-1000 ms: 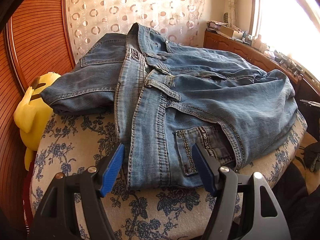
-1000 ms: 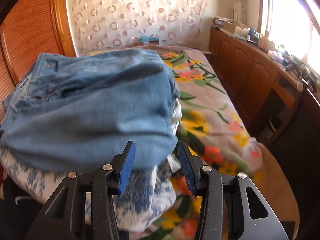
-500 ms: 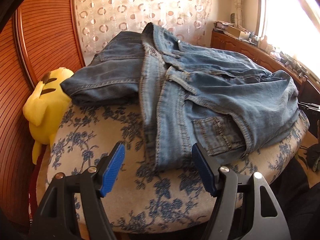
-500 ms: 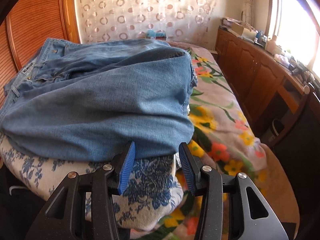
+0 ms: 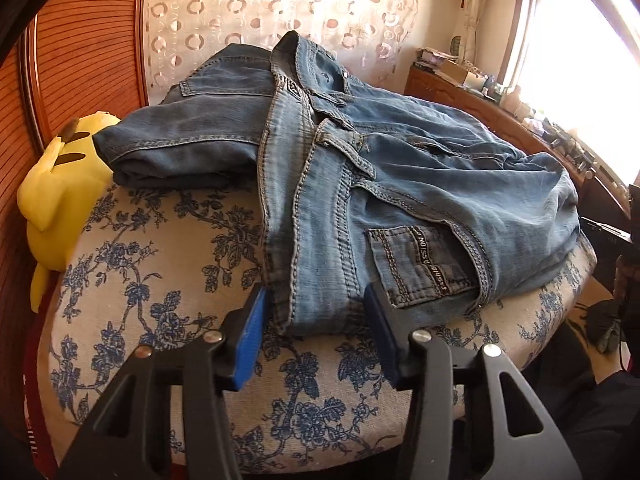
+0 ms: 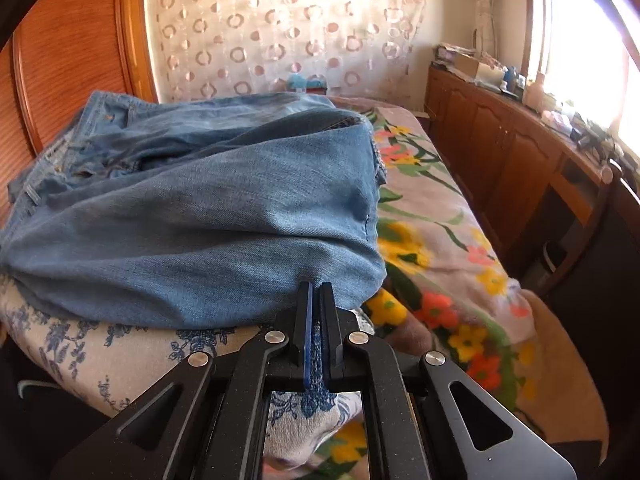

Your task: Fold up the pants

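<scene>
The jeans [image 5: 360, 184] lie in a rough fold on top of a blue-flowered cushion [image 5: 160, 280] at the near end of the bed, waistband and belt loops up, a back pocket [image 5: 420, 264] near the front edge. Both hands are at the near hem line now.

The left gripper [image 5: 316, 332] has just been narrowing; its 2 blue pads stand either side of the waistband end, denim between them, but I see gaps on both sides, so it is about half open and not yet biting. The right gripper [image 6: 316, 292] has just snapped nearly closed. Its tips sit right at the lower edge of the folded leg [image 6: 224, 220], and it looks pinched on the denim there, though the flowered cushion cover [image 6: 132, 344] shows between the pads lower down, so it may have caught that too.

My read: this is the grasp ahead of another fold, with 1 side gripped and the other about to be. The next move calls for the left pads to finish closing on the waistband, then both edges lifting together and carrying over evenly; if the right has the cushion cover as well, it will drag.

Containers: none that matter here. A yellow plush toy [image 5: 60, 184] leans beside the cushion, and the sideboard [image 6: 520, 168] under the window is cluttered with small items too far off to name.
</scene>
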